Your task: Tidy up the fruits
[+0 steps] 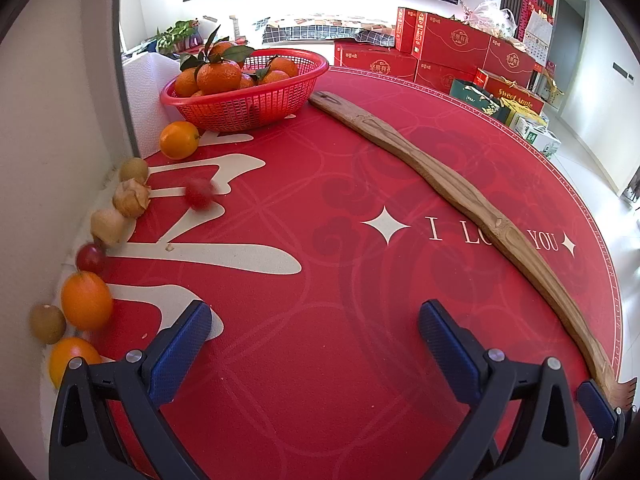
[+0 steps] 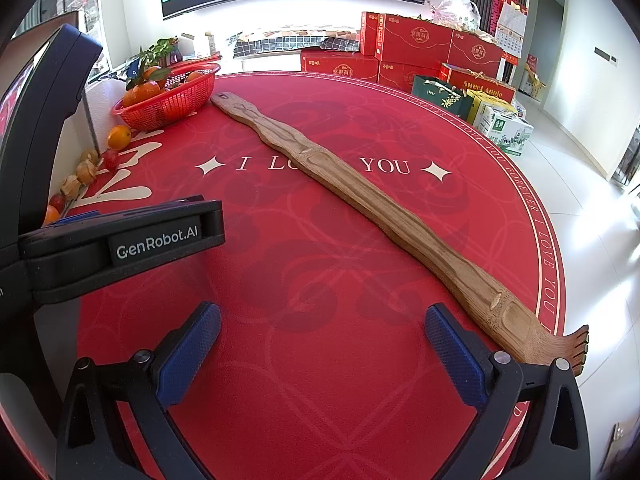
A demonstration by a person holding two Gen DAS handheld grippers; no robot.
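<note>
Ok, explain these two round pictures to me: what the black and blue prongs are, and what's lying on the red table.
Each picture comes from a camera on a hand-held grasping tool, looking along its two blue-padded fingers. The left tool and the right tool are both open and hold nothing. On the red table mat lie a long wooden back scratcher, a red basket of tangerines, and loose small fruits along the left edge, among them an orange. The big black shape in the right view is the left tool seen from the side.

On the surface lie three loose oranges (image 1: 179,140), four brown husked fruits (image 1: 132,198), two red fruits (image 1: 199,194), one basket (image 1: 244,106) and one wooden stick (image 1: 460,196).
</note>
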